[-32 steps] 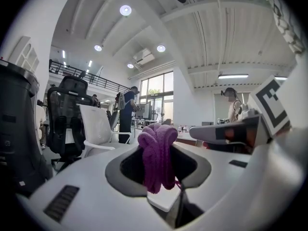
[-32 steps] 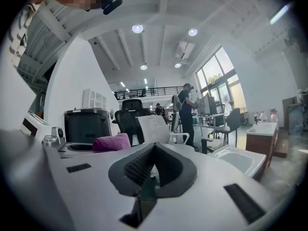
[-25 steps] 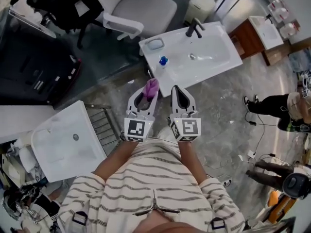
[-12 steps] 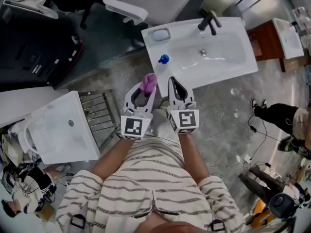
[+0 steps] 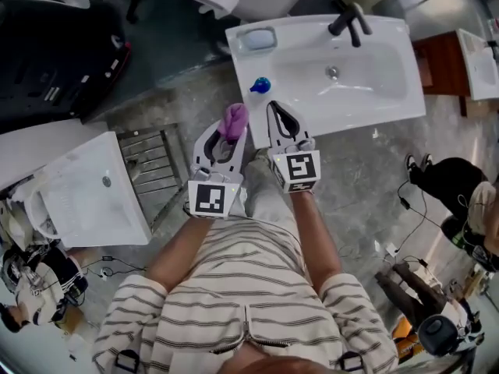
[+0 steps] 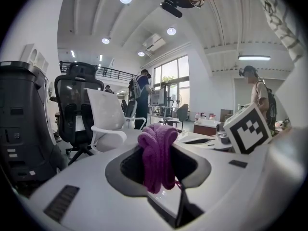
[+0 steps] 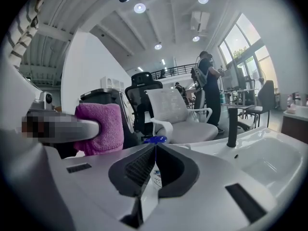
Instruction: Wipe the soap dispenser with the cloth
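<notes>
One soap dispenser (image 5: 260, 85) at 12 o'clock. Left gripper (image 5: 231, 131) clamps the one cloth (image 5: 234, 118); right gripper (image 5: 274, 106) just closed, empty.

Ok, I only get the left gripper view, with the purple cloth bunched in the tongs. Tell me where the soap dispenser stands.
Observer: The small blue-topped soap dispenser stands on the near left corner of the white ceramic sink, just beyond the purple terry cloth.
Operator: Report the right tongs.
Observer: The right tongs are shut, with nothing between them.
Operator: Say what else sits near the dispenser.
Observer: A pale rectangular dish sits on the sink's far left corner.
</notes>
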A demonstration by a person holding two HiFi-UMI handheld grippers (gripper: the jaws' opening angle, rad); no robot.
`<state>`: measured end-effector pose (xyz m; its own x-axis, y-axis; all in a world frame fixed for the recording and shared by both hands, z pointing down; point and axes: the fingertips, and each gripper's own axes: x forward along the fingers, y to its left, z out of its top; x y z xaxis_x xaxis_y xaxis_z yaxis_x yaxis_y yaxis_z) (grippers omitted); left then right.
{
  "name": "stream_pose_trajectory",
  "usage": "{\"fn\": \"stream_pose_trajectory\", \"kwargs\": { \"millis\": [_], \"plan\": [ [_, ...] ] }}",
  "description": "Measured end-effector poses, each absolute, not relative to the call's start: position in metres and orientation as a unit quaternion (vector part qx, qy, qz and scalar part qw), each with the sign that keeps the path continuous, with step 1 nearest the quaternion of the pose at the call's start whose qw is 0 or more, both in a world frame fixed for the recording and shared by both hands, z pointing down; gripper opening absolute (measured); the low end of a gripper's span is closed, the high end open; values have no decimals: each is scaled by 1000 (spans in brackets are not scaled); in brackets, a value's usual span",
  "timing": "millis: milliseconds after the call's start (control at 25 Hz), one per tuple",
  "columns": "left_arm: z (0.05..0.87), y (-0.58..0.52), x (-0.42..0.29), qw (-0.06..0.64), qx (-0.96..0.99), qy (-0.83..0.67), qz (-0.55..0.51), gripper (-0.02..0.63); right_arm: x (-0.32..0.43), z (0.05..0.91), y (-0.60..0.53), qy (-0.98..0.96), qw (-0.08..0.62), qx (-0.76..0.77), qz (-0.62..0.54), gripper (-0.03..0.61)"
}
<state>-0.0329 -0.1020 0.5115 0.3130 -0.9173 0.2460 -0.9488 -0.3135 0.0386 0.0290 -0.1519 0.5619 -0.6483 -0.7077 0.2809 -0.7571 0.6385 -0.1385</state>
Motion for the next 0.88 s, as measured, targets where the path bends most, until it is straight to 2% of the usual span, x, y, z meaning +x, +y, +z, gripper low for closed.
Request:
{"fn": "stream_pose_trajectory", "kwargs": {
  "millis": [160,480,880],
  "plan": [
    [513,-105,-37,86,808,-575,94,129,24,575,-161,-898,117,405,125,17],
    [517,-104,-39,94,809,-572,98,129,20,591,-171,-900,132,396,121,112],
    [524,-111,-34,96,811,-568,104,129,12,597,-185,-921,137,355,87,152]
  ]
}}
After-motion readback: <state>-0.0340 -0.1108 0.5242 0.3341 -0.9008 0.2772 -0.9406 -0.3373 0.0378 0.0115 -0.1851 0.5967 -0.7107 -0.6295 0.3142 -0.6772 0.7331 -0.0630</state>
